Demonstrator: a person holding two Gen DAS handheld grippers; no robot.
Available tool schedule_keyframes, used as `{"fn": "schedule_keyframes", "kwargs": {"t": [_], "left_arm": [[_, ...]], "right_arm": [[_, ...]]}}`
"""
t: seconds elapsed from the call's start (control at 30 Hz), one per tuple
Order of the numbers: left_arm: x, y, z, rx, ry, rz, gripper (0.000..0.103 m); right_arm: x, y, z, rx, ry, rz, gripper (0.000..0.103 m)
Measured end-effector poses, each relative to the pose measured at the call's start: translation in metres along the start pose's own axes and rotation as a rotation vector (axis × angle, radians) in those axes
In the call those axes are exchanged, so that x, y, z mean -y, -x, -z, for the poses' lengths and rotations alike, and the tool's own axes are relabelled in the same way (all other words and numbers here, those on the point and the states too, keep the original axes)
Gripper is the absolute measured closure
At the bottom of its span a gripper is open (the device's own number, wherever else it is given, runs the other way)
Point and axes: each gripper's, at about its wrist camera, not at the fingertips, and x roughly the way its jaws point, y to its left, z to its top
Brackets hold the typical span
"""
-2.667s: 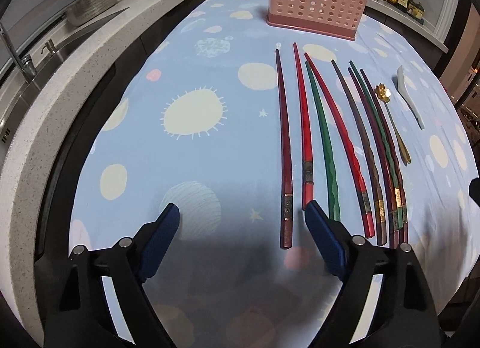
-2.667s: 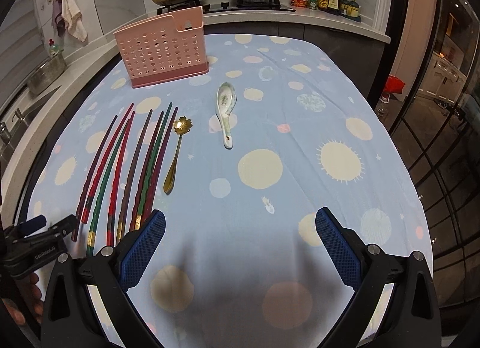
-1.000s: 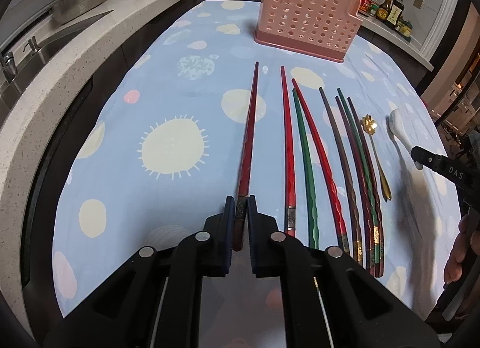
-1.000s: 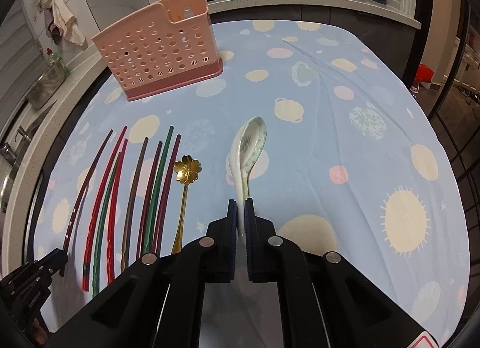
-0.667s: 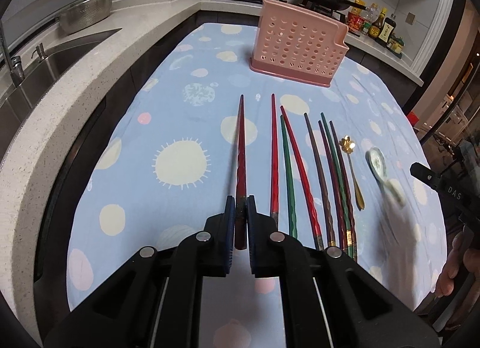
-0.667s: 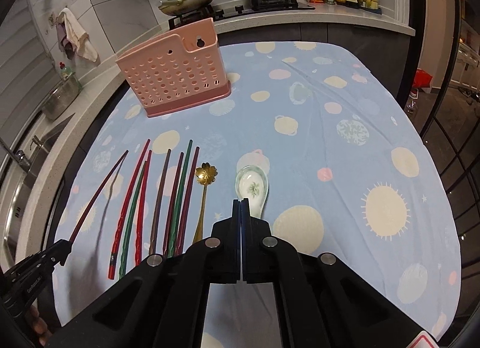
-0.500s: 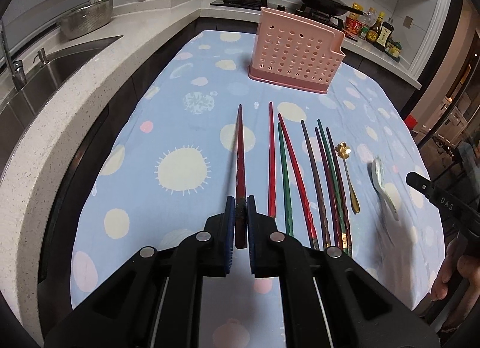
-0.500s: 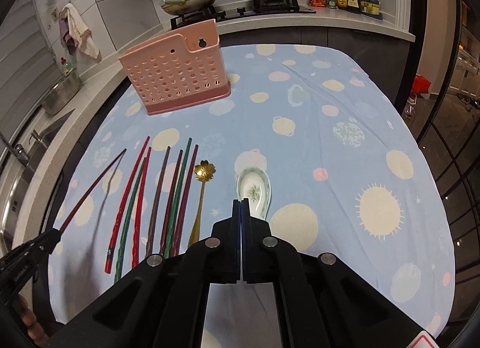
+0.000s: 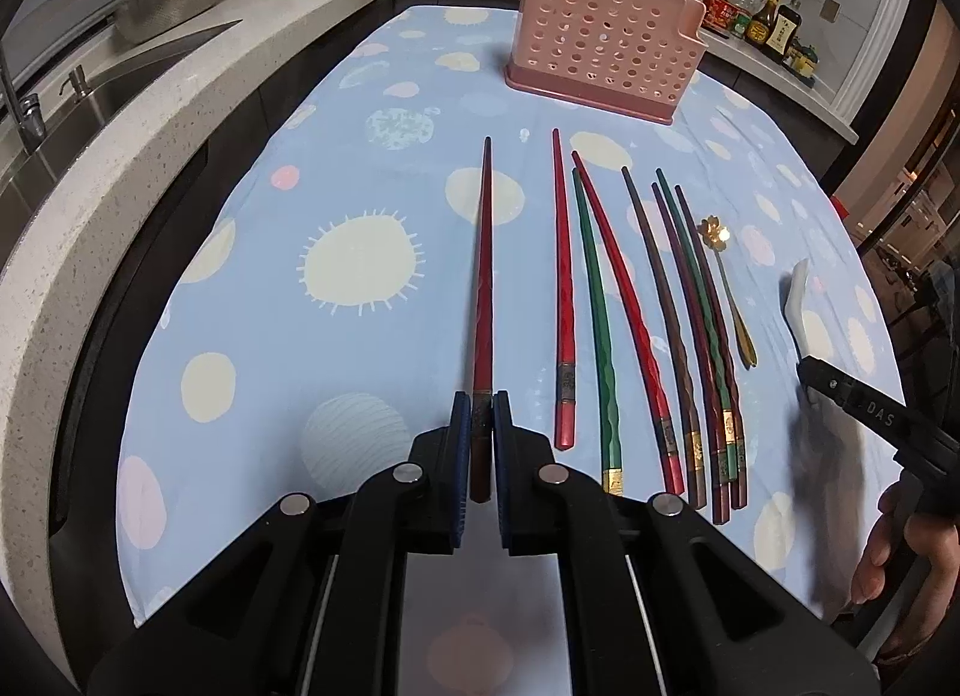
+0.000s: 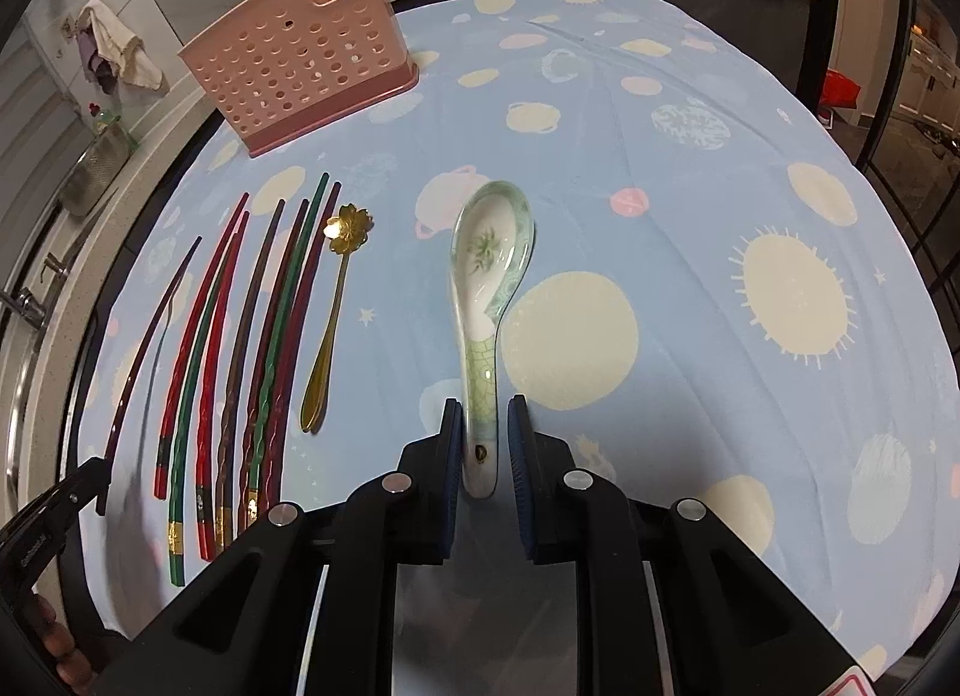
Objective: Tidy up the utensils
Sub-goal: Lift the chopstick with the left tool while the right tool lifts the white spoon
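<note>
Left wrist view shows my left tool [image 9: 479, 444] clamped on the thick end of a dark red chopstick [image 9: 483, 276], its tip aimed toward the pink utensil basket [image 9: 603, 30] at the far end of the counter [image 9: 252, 288]. The other chopsticks [image 9: 648, 324] lie in a row just beside it, with a gold flower spoon [image 9: 726, 288] to their right.

On the right wrist view my right tool [image 10: 485, 444] is opening: its pads stand off the handle of the ceramic spoon [image 10: 489, 288], which lies on the cloth between them (I judge the grip failed and needs retaking).

So the step in hand is pick-up. Next, I think, the right tool must close squarely on the handle, then both pieces travel to the basket and drop in upright.
</note>
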Motion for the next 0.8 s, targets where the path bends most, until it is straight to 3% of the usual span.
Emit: {"fn": "schedule_keyframes", "kwargs": {"t": [0.27,0.43,0.8], "left_arm": [[0.001,-0.008,0.004,-0.022,-0.004,0.001,0.096],[-0.003,-0.010,0.009,-0.034,0.007,0.010,0.096],[-0.013,0.018,0.001,0.025,0.037,0.033,0.096]], "right_arm": [[-0.009,-0.002,0.004,0.022,0.069,0.041,0.086],[-0.009,0.003,0.005,0.017,0.072,0.037,0.092],[-0.020,0.055,-0.005,0.115,0.083,0.012,0.094]]}}
